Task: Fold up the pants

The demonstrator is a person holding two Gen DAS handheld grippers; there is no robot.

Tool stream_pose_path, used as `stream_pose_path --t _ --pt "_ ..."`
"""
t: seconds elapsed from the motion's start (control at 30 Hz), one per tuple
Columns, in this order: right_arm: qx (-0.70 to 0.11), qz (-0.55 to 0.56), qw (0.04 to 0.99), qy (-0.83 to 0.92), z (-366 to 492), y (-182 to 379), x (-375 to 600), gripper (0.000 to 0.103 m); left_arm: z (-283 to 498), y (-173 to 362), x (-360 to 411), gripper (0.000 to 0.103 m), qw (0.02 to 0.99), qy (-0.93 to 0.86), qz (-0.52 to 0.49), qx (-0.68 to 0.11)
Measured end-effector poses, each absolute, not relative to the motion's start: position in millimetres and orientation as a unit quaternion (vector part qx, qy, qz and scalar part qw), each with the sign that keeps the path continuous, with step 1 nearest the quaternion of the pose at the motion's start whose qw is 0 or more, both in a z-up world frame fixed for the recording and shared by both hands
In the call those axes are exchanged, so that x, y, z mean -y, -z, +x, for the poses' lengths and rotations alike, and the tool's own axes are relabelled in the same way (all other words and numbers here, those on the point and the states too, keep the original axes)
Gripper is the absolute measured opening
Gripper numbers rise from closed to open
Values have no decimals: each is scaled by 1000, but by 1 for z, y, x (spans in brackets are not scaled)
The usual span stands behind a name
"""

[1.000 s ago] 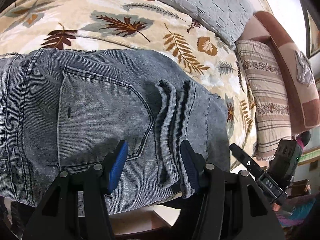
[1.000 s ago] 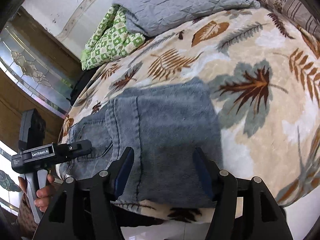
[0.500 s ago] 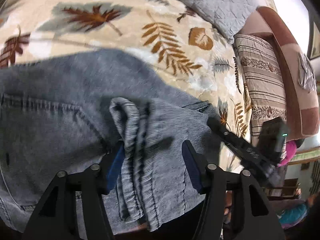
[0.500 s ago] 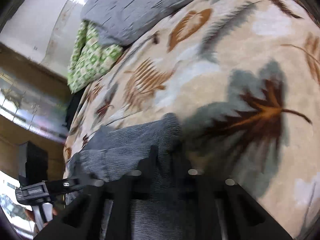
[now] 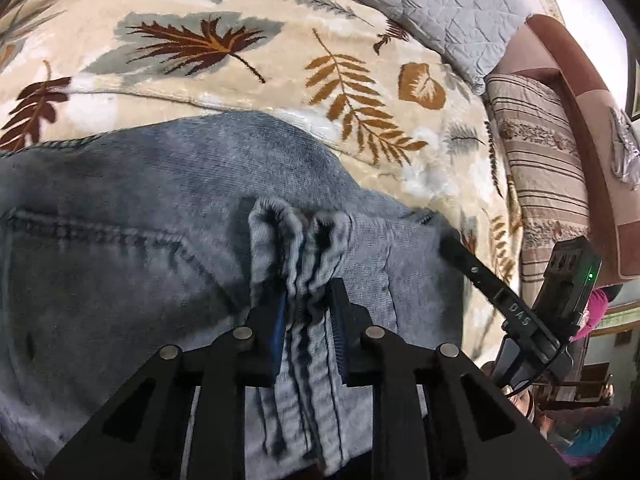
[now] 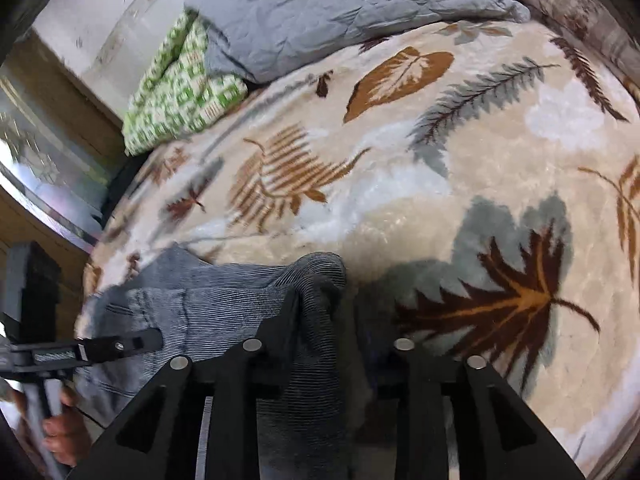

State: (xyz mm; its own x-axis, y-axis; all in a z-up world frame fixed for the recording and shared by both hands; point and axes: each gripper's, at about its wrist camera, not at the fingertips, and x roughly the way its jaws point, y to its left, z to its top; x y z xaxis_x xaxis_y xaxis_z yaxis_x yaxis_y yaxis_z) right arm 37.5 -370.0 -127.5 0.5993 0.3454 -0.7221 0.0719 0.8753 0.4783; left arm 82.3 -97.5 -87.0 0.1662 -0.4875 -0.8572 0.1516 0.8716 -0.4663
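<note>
Grey-blue denim pants [image 5: 140, 240] lie on a leaf-patterned blanket [image 5: 240, 60] at the bed's near edge. My left gripper [image 5: 308, 300] is shut on a bunched, ribbed fold of the pants [image 5: 296, 248], near a back pocket seam. My right gripper [image 6: 320, 312] is shut on another fold of the pants [image 6: 312, 280] and holds it raised off the blanket [image 6: 440, 160]. The right gripper also shows at the right of the left wrist view [image 5: 520, 308]; the left gripper shows at the left of the right wrist view [image 6: 80, 348].
A grey quilted pillow [image 6: 340, 8] and a green patterned cloth [image 6: 180, 88] lie at the back of the bed. A striped cushion [image 5: 536, 152] and a brown headboard [image 5: 580, 100] stand at the right. A wooden wall with glass [image 6: 32, 160] is at the left.
Both grippers have shut on folds of the pants. The right gripper has moved forward and lifted its fold. The left gripper has pushed in onto the ribbed bunch.
</note>
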Motion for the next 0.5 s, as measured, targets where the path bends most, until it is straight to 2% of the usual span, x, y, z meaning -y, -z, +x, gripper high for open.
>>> stream_pose_path --t 0.07,0.13,0.2,0.33,0.5 --pt "-433 254 860 -93 26 120 376 32 70 80 89 19 750 225 -140 -607" --pt "-430 272 855 -106 8 116 381 35 56 77 83 26 744 238 -152 -606" --pt "-424 292 849 -117 -10 116 382 35 42 79 80 38 731 256 -168 -609" --pt "-407 290 856 -133 -41 120 372 35 21 92 93 39 735 253 -125 -616" --pt "-434 231 866 -97 -44 139 356 34 18 102 100 38 751 233 -98 -610"
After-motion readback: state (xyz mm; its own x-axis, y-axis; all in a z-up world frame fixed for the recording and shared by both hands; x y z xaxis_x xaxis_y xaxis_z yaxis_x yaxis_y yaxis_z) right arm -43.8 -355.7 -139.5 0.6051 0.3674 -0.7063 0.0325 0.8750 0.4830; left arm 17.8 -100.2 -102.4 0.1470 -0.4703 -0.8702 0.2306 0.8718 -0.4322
